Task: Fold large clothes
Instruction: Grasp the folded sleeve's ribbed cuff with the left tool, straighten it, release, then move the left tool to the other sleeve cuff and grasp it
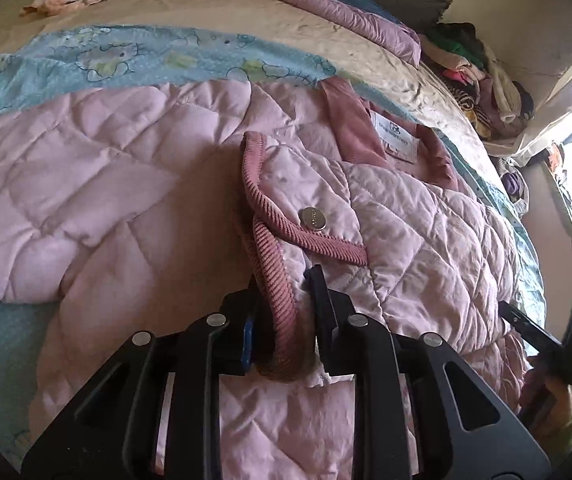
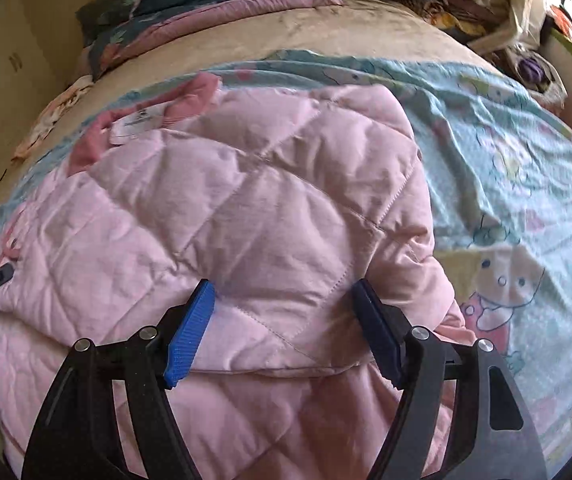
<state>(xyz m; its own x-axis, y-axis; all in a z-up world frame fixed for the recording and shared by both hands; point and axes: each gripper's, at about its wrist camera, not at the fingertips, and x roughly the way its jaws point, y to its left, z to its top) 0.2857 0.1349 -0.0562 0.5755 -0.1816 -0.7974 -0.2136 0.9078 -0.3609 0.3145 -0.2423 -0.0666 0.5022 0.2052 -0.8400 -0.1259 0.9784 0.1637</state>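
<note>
Jacket: 1 pink quilted jacket (image 1: 406,216) lies spread on the blue cartoon-print sheet (image 2: 506,152), collar and white label toward the far side of the bed.
Left gripper: the left gripper (image 1: 282,300) is pinched onto the corduroy-trimmed front edge (image 1: 274,280) of the jacket, just below 1 metal snap button (image 1: 313,218).
Right gripper: the right gripper (image 2: 282,320) is spread wide over a folded quilted panel; its fingers do not press the fabric.
Edges and room: bare sheet lies open to the right of the jacket in the right wrist view; beige blanket (image 1: 246,8) beyond the collar.
Clutter: 1 folded mauve quilt (image 1: 326,4) and 1 heap of clothes (image 1: 482,80) at the far side.
Hidden: the jacket's hem is cut off behind both grippers; label text unreadable.
</note>
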